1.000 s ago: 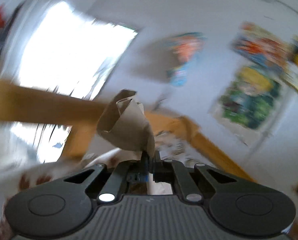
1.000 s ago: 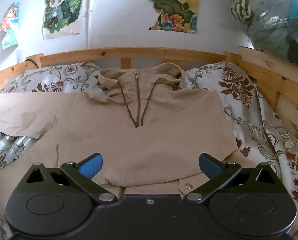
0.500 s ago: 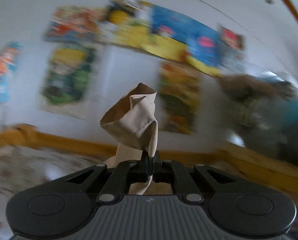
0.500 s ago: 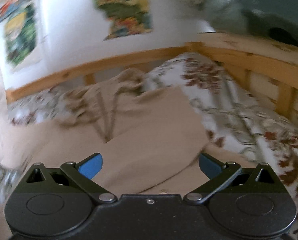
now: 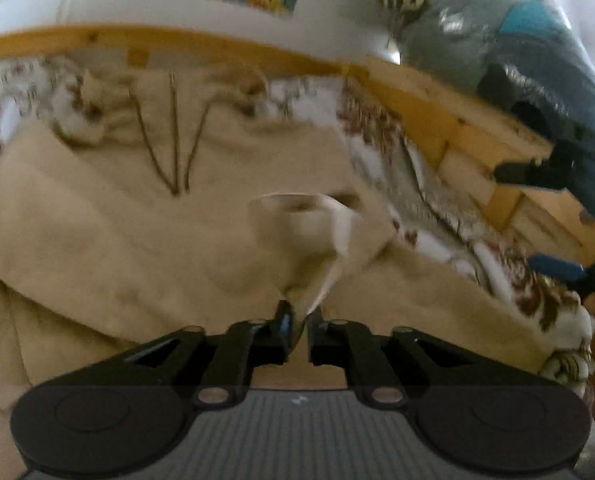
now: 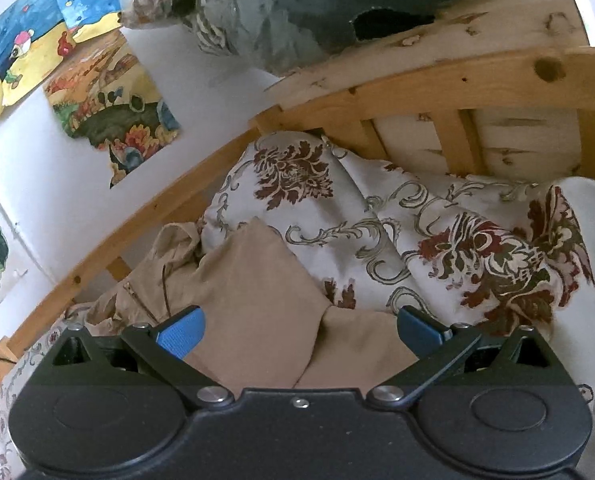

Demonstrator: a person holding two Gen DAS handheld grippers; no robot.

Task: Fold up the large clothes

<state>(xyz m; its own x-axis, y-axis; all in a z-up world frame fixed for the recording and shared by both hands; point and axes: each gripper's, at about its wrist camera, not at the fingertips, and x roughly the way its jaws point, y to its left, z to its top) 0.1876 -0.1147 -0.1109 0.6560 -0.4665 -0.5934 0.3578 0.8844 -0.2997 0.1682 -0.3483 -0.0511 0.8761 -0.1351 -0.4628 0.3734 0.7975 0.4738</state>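
Note:
A large beige jacket (image 5: 137,232) with a zipper and drawstrings lies spread on a bed. My left gripper (image 5: 297,320) is shut on the jacket's sleeve cuff (image 5: 305,232), which it holds over the jacket's right side. My right gripper (image 6: 297,332) is open and empty, just above the jacket's folded right edge (image 6: 257,288). It also shows at the right rim of the left wrist view (image 5: 557,268).
A floral bedsheet (image 6: 437,240) covers the bed to the right of the jacket. A wooden bed frame (image 6: 457,80) runs along the back and right. Plastic-wrapped bundles (image 6: 317,0) sit on the frame's corner. Posters (image 6: 113,108) hang on the white wall.
My left gripper has swung the sleeve cuff from up in the air, facing the wall, down over the jacket. My right gripper has turned to the right, toward the bed's corner.

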